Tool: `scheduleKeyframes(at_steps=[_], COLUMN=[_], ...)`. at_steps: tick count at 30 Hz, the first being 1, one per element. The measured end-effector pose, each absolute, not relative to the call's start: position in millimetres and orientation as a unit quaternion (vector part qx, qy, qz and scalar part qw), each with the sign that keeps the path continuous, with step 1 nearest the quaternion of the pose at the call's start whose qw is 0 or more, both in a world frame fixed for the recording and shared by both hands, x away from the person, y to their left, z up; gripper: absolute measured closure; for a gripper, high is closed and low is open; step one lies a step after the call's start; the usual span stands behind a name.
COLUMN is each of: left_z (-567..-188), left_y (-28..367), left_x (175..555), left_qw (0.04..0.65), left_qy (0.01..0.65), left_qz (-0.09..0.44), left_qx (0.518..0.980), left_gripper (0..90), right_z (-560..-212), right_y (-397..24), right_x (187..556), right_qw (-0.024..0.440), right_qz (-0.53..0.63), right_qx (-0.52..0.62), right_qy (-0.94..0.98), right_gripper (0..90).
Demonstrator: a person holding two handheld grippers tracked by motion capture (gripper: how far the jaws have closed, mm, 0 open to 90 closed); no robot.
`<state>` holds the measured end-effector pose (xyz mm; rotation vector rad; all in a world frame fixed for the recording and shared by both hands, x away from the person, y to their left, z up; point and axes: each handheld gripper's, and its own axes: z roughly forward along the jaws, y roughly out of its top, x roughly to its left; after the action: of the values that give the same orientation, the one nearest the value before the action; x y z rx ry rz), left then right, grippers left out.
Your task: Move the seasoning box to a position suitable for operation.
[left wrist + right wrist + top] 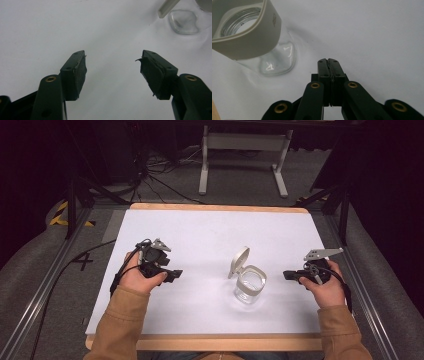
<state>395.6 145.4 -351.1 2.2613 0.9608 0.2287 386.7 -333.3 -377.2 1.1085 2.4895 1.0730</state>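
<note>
Right of mat centre we see the jar (249, 284), lid (239, 261) flipped up | left gripper (167, 274) well left of jar, jaws apart, empty | right gripper (289, 275) just right of jar, jaws pressed together, empty; its view shows the threaded mouth | bare mat (200, 235) beyond jar to the far edge

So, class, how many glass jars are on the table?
1. The jar stands right of centre on the table, lid flipped open, between the open left claw and the shut right claw.
</note>
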Motion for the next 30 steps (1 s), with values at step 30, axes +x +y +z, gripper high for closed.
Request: scheduleKeyframes(at_steps=[30], left_z=[-339.0], left_y=[133.1], left_x=[379.6], left_qw=[0.344], left_qy=[0.319], left_qz=[0.076], left_qx=[0.880], left_gripper=[35.3], right_z=[-409.7], right_y=[-281.5], right_x=[394.1], right_qw=[0.039], right_qz=[0.340], right_qx=[0.310], right_qy=[0.887], right_gripper=[90.0])
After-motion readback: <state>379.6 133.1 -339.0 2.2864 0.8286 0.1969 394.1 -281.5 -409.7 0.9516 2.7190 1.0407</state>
